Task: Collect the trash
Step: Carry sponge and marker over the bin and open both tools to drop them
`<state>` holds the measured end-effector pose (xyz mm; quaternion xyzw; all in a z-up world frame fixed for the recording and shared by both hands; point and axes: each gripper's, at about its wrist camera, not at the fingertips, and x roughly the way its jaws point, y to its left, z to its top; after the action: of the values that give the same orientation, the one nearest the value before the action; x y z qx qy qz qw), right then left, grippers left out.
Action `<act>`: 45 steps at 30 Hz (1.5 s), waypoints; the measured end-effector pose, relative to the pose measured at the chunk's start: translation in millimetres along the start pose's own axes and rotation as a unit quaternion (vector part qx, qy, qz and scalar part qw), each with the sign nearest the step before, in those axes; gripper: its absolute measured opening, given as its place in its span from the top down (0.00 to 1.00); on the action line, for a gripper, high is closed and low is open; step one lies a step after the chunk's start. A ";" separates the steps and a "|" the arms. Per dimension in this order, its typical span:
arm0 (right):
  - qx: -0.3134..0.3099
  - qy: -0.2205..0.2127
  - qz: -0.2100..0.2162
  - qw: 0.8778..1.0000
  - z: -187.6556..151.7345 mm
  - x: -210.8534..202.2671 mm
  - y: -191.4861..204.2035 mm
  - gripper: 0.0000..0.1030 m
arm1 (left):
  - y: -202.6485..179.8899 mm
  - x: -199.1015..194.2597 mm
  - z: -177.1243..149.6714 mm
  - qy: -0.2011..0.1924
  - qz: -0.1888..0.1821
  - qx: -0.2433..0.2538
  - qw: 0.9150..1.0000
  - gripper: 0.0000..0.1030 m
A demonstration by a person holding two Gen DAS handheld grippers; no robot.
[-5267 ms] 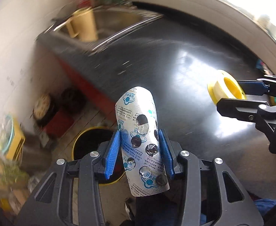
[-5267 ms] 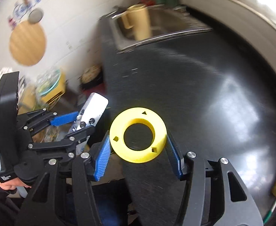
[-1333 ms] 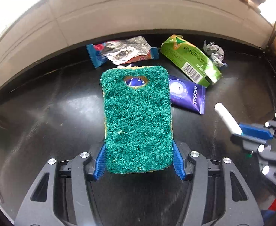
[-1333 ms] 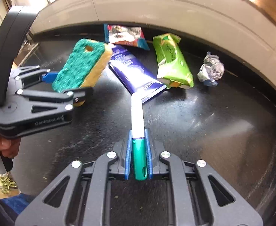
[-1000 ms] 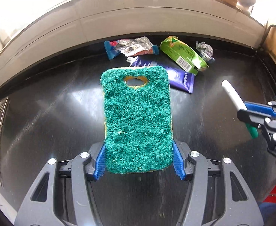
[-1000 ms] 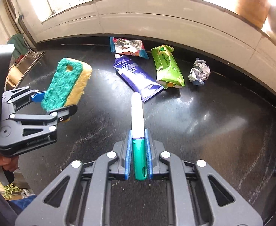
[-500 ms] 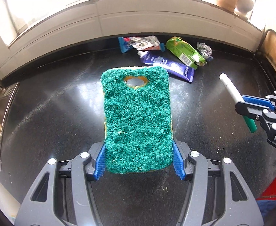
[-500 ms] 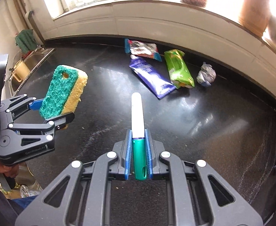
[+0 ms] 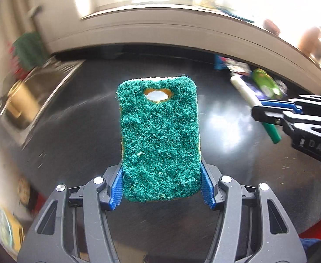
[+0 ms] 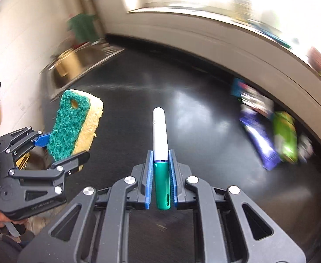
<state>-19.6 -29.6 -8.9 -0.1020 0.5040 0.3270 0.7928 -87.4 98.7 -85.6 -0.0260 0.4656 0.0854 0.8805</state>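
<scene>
The left gripper [image 9: 161, 188] grasps one green-and-yellow scouring sponge [image 9: 159, 138]; the right gripper [image 10: 160, 175] clenches one white, green-capped marker [image 10: 160, 153] above the black surface [image 10: 204, 131].

We held a green-faced yellow sponge [image 9: 159, 140] upright and a white-and-green marker [image 10: 161, 151] – wrappers [image 10: 267, 135] lay by the bench's back edge.

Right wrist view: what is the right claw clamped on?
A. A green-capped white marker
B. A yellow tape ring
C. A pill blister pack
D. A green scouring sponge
A. The right claw is shut on the green-capped white marker, white barrel pointing forward over the black countertop; the sponge sits in the left claw.
</scene>
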 end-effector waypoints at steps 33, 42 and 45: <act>-0.353 0.216 0.180 0.892 -3.6 228.9 435.0 0.86 | 299.4 36.1 -248.8 0.139 0.103 -0.330 0.928 0.45; -0.354 0.231 0.181 0.888 1.5 243.9 448.2 0.75 | 320.3 49.5 -256.6 0.146 0.100 -0.339 0.924 0.29; -0.347 0.220 0.184 0.893 5.9 236.7 439.8 0.46 | 320.8 48.4 -256.6 0.146 0.100 -0.335 0.926 0.27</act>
<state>-222.7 408.3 -137.3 -0.3451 0.5301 0.5901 0.5016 -325.9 388.4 -259.7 -0.2844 0.5336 0.3193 0.7297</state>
